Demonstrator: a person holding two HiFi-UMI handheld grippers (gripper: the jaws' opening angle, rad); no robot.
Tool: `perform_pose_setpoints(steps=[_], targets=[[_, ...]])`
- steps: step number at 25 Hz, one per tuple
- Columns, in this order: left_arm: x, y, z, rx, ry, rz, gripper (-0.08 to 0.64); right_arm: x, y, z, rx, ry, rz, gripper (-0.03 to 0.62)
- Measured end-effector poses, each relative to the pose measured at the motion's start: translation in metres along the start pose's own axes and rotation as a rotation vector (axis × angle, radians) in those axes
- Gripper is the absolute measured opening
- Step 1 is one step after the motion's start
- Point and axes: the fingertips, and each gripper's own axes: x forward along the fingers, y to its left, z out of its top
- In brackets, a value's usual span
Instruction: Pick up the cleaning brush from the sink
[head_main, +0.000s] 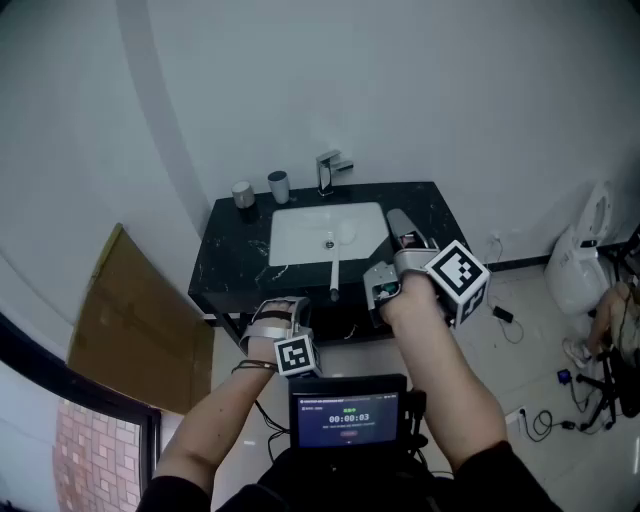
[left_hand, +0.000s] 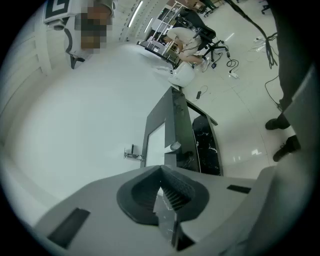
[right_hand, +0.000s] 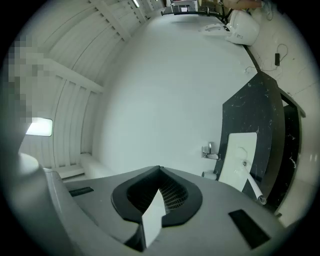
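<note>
The cleaning brush (head_main: 337, 262) lies in the white sink (head_main: 296, 240) with its head near the drain and its long white handle reaching toward the near side, the end sticking out over the near edge of the black marble counter (head_main: 236, 262). Both grippers hang short of the counter and touch nothing. The left gripper (head_main: 279, 305) is on the near left, below the counter's front edge, with its jaws closed together and nothing between them. The right gripper (head_main: 398, 222) is raised over the counter's right part, just right of the sink, jaws likewise closed and empty. A faucet (head_main: 330, 171) stands at the far side of the sink, and two cups (head_main: 243, 193) stand to its left
</note>
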Motion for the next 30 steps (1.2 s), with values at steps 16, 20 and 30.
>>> perform_pose_setpoints(steps=[16, 20, 30], targets=[[0.005, 0.018, -0.025, -0.172, -0.012, 0.012, 0.011, 0.004, 0.015, -0.004, -0.28, 0.029, 0.004, 0.006], [-0.012, 0.041, -0.023, -0.238, -0.049, 0.025, 0.011, 0.003, 0.016, -0.008, -0.333, 0.049, -0.017, 0.006], [0.004, 0.129, -0.094, -0.489, -0.206, -0.037, 0.011, 0.087, -0.004, -0.096, -0.53, 0.219, -0.023, 0.006]])
